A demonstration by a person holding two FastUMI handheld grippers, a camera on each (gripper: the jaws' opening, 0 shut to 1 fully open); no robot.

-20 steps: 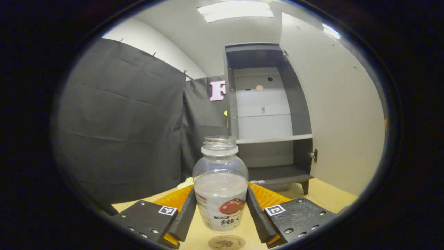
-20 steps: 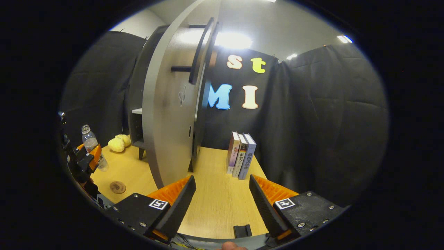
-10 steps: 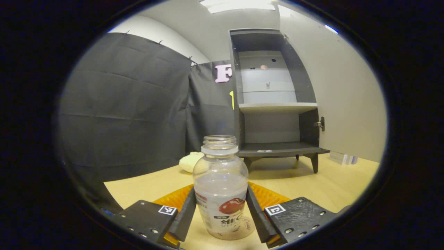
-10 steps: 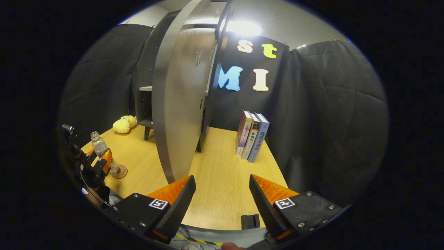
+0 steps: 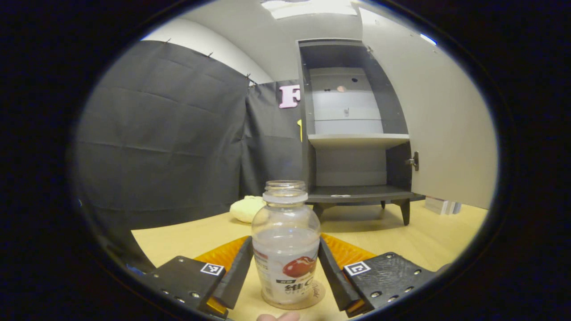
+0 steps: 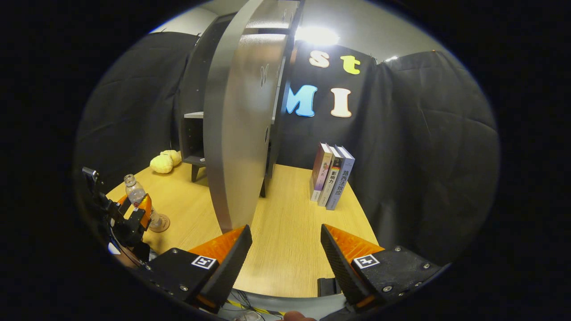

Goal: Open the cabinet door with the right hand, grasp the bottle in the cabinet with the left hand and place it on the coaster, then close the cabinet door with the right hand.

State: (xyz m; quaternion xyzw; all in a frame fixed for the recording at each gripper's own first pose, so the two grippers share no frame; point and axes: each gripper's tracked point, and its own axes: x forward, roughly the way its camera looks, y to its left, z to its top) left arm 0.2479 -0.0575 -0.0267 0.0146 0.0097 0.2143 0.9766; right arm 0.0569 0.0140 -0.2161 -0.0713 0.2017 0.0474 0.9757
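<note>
Left tongs gripped the clear, capless plastic bottle w/ red-fruit label, upright on the round brown coaster on the wooden worktop. Right tongs gaped empty; grey cabinet door ahead, open. Advice: release slowly, withdraw straight back w/o tipping.

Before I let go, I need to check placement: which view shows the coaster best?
The right gripper view: the coaster shows as a disc under the bottle. In the left gripper view the bottle covers most of it.
</note>
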